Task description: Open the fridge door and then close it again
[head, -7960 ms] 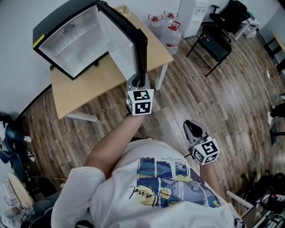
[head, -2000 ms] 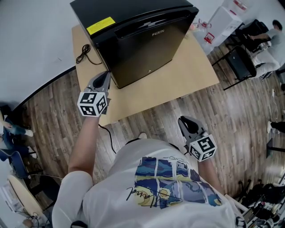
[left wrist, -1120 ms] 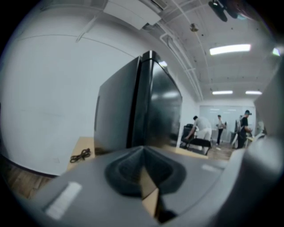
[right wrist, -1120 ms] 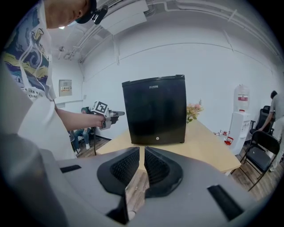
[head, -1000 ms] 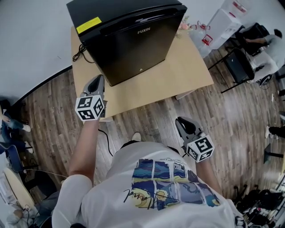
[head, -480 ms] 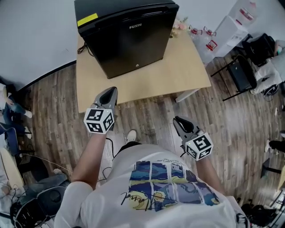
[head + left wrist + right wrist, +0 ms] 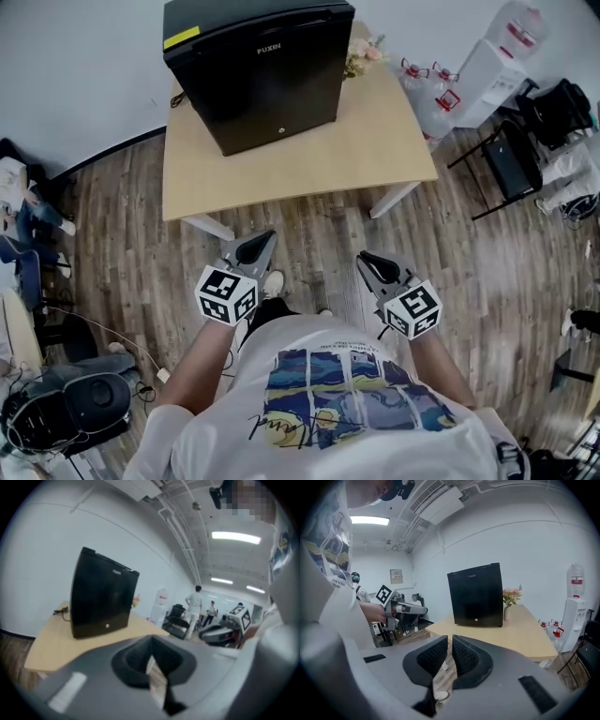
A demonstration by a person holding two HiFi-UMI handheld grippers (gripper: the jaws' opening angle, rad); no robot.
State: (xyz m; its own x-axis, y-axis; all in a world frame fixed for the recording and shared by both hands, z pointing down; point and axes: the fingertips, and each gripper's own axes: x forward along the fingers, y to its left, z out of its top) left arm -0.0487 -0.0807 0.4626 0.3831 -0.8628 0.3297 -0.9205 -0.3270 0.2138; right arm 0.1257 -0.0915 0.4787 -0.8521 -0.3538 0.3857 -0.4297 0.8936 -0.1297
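Head view has the fridge (image 7: 258, 70) sitting on the far left part of the bench (image 7: 375, 155), up by the wall, with its door (image 7: 281, 89) flat shut and facing us. So as far as we can judge, both halves of the job are done and we're just backing off.

Left tool (image 7: 255, 248) is clenched with nothing in it, and the left gripper view shows only floor (image 7: 309, 230) through the slit. Right tool (image 7: 367, 262) looks the same: pads all but touching, nothing between them. Both hang over the floor close to our body, well apart from the fridge.

Next move? Probably nothing more than parking the arms. If the door needs a check, the left tool would have to go all the way back across the bench to reach it.

Compared with the earliest frame, it's a big change. Back then the door stood wide open with the white inside showing and the left tool right at the door's edge. A couple of seconds ago the door was already shut and the left tool was still up beside the fridge's corner. Now it has come back off the bench, and the whole bench sits farther from us.
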